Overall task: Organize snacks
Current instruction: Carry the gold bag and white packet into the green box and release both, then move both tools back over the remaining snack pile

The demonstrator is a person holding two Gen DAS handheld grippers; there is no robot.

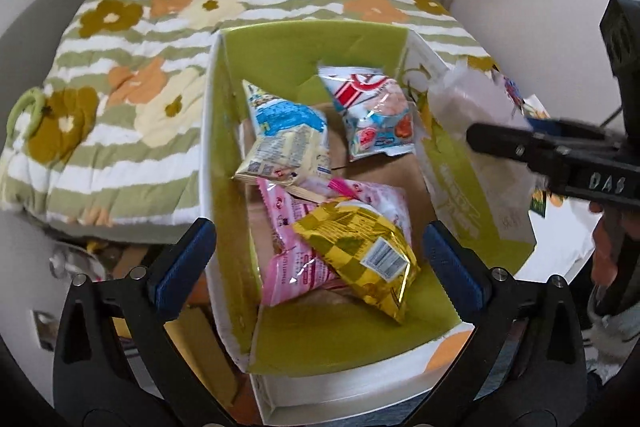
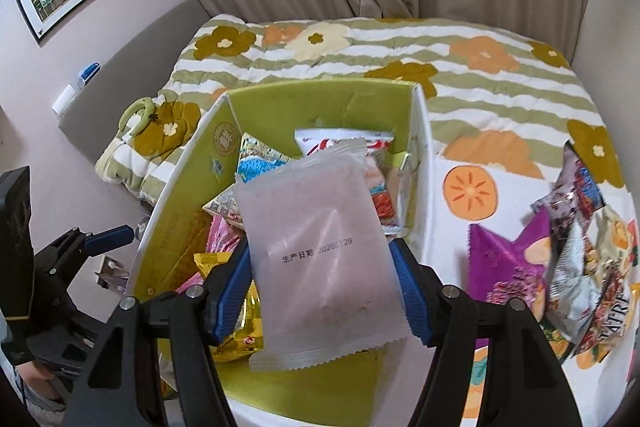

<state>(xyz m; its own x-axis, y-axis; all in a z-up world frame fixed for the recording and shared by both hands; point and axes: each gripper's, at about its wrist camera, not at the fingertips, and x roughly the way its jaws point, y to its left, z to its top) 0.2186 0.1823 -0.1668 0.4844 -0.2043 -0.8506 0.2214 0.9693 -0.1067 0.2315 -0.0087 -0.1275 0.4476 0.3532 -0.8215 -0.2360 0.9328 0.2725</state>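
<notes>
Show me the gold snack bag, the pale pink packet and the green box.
gold snack bag (image 1: 360, 251), left wrist view, middle of its face
pale pink packet (image 2: 320, 251), right wrist view, printed middle
green box (image 1: 304, 55), left wrist view, far inner wall

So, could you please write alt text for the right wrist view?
The right gripper holds a frosted pink snack packet between its jaws, above a green-lined box already holding several snack packs. More packets lie on the flowered blanket to the right.
</notes>
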